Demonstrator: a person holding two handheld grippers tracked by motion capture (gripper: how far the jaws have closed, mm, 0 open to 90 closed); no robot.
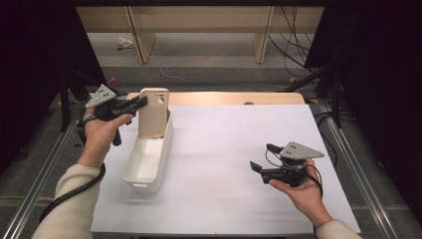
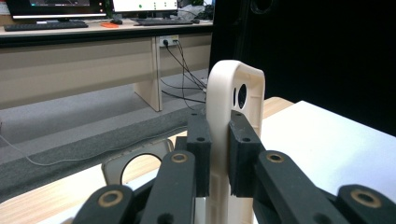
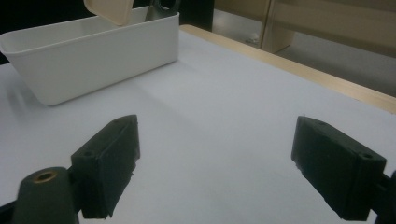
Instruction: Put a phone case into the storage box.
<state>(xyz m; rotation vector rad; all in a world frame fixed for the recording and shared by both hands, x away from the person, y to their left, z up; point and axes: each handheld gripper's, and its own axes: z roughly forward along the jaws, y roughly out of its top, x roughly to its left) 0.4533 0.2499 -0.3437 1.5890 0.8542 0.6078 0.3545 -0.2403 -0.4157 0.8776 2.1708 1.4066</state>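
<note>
White table, phone case over the bin.
My left gripper clamps the beige phone case upright above the white bin; my right gripper gapes empty.

left gripper: black, grey plate; brass pivots | sleeves: cream, seemingly knit

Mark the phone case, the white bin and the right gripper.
phone case [image 1: 154, 115]: high view, middle of its beige back.
white bin [image 1: 160, 162]: high view, its right side wall.
right gripper [image 1: 263, 158]: high view, midway between its open jaws' tips.
</note>
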